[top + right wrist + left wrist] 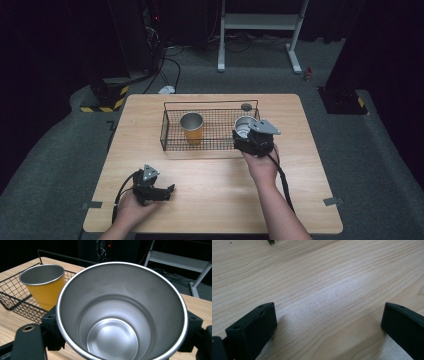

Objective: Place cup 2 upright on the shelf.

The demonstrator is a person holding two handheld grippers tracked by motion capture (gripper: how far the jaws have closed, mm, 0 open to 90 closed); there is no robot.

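Right tongs (248,136) hold a steel cup (121,312) at the basket (172,107) edge; lower it upright, clear of the yellow cup (192,127) (left tongs (167,192) wide, idle on the table (225,190)).

My left gripper (167,192) sits low at the near left, jaws spread wide and holding nothing, hand (131,209) wrapped behind it. My right gripper (246,134) is stretched farther out at right, forearm extended, jaws clamped around a cup (120,312).
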